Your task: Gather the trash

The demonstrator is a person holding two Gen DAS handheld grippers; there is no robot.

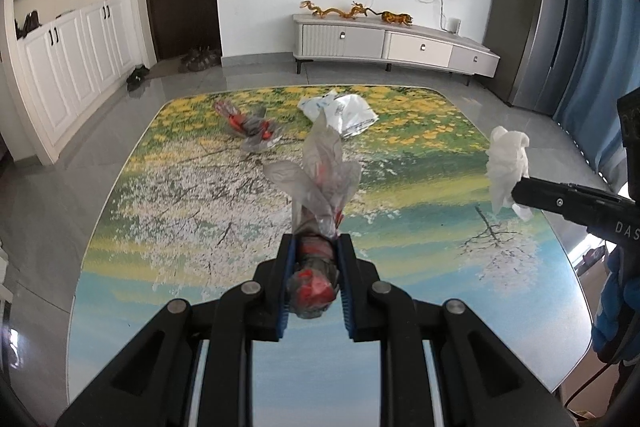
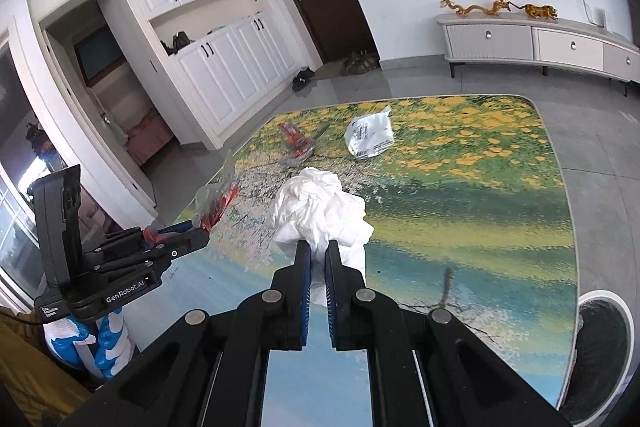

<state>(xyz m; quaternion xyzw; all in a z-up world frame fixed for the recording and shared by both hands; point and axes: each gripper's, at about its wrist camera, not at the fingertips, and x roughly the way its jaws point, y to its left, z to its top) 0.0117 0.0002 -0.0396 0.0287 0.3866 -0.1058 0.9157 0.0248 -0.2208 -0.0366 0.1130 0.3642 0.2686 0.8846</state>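
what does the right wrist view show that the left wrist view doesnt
Only the right wrist view shows the round bin beside the table's near right corner, and the left gripper's camera housing. Only the left wrist view shows the grey fridge and blue curtain. Both show the left gripper shut on a red and clear wrapper, the right gripper shut on a crumpled tissue, and a second wrapper and white plastic bag lying on the table.
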